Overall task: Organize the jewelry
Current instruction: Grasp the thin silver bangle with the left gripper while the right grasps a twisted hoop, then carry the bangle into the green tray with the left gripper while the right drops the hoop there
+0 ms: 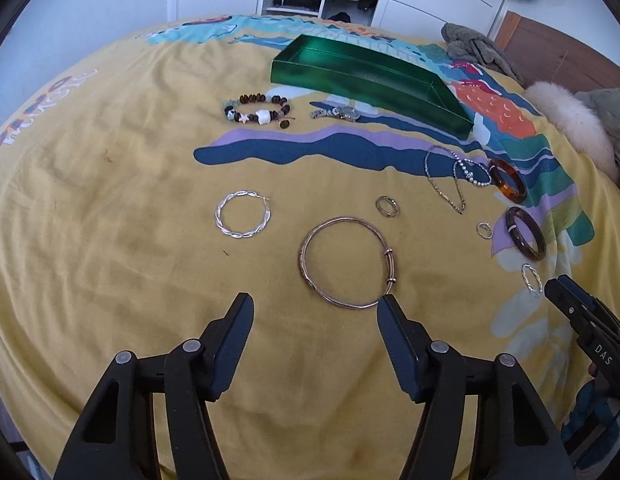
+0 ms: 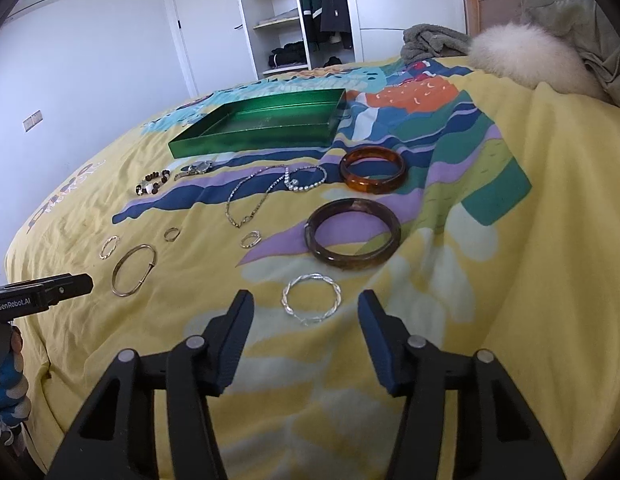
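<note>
- Our left gripper (image 1: 314, 307) stands half-open and empty, its right finger (image 1: 393, 320) at the gold bangle (image 1: 347, 263), frame centre.
- Our right gripper (image 2: 306, 308), also half-open and empty, brackets the twisted silver hoop (image 2: 311, 298).
- We pinch each rim, then lift towards the green tray (image 2: 254, 140), upper middle.

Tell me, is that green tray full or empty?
Empty. The green tray shows only its bare shiny floor in the right wrist view, and the jewelry, like the amber bangle, lies outside it on the bedspread.
</note>
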